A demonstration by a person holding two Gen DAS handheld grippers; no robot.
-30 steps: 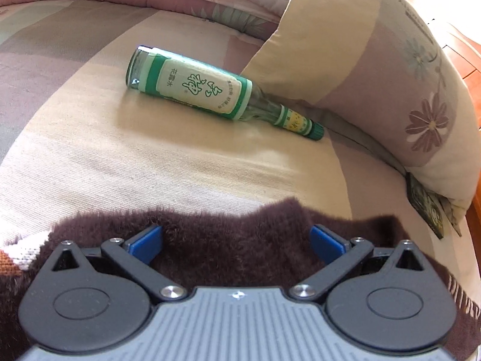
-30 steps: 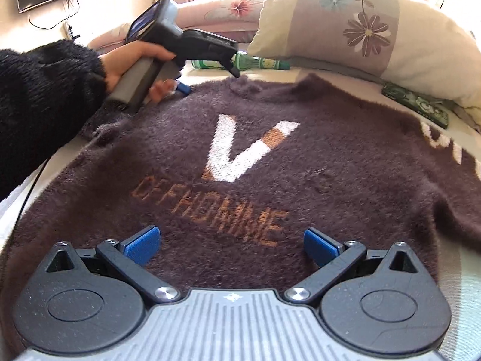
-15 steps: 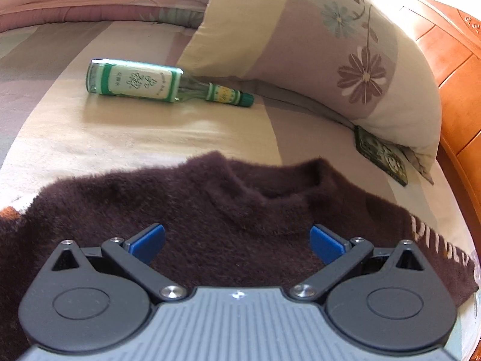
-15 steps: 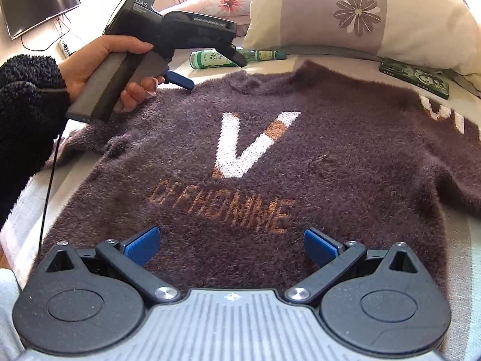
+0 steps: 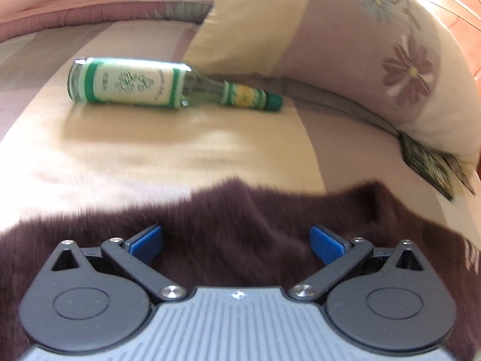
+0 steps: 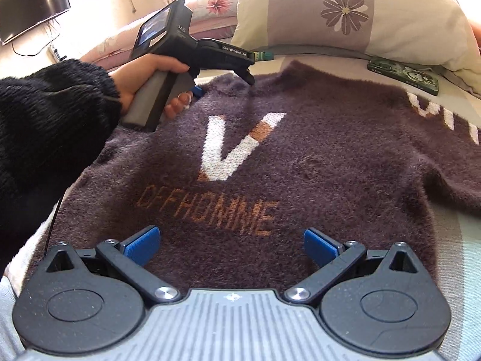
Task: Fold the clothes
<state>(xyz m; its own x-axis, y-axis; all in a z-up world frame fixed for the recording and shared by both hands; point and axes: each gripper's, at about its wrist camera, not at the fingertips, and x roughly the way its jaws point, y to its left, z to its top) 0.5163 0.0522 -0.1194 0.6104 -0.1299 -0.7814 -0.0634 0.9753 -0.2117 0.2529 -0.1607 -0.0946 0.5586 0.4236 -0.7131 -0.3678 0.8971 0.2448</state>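
Observation:
A dark brown fuzzy sweater (image 6: 330, 156) with a white V and orange lettering lies flat, front up, on the bed. My right gripper (image 6: 231, 243) is open and empty, low over the sweater's hem. My left gripper (image 5: 236, 242) is open and empty over the sweater's upper edge (image 5: 240, 210), close to the collar. In the right wrist view the left gripper (image 6: 222, 85) is held by a hand at the sweater's collar, left of centre. The right sleeve (image 6: 445, 138) with white letters spreads to the right.
A green glass bottle (image 5: 168, 85) lies on its side on the bed beyond the collar. A flowered pillow (image 6: 345, 12) rests at the head of the bed, with a dark green flat case (image 6: 402, 73) beside it. A quilt (image 5: 90, 9) lies at the back left.
My left gripper has dropped back down and forward to the collar edge, so less of the sweater shows in its view. My right gripper has barely moved and stays open.

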